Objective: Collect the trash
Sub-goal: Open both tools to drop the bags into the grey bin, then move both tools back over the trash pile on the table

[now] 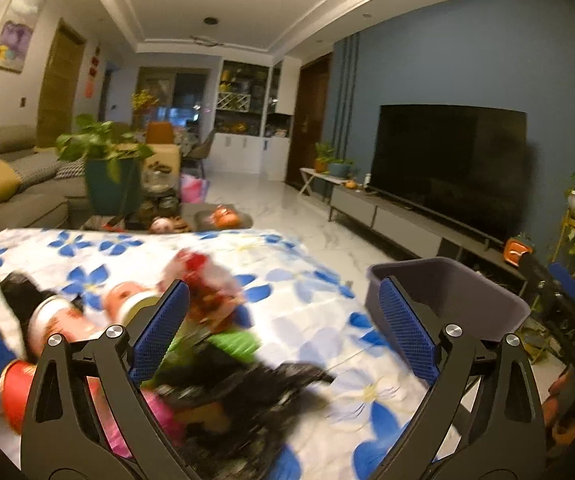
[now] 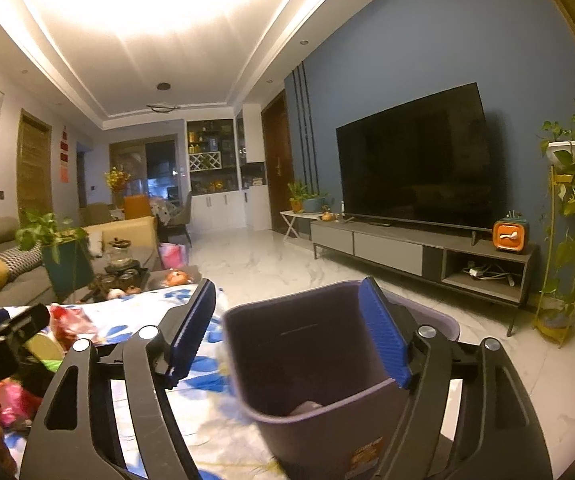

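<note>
From your left wrist, your left gripper [image 1: 283, 320] is spread wide and empty over the flowered tablecloth [image 1: 307, 300]. Blurred trash [image 1: 207, 296] lies heaped just below and to its left, with the grey bin [image 1: 447, 292] at the table's right edge.

From your right wrist, your right gripper [image 2: 291, 332] stands parted; the bin's [image 2: 311, 360] near rim sits between its blue pads [image 2: 383, 336], unpinched.

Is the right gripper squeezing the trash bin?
Cannot tell. In the right wrist view the right gripper stands open around the bin's rim, but whether its right finger touches the rim is unclear.
</note>
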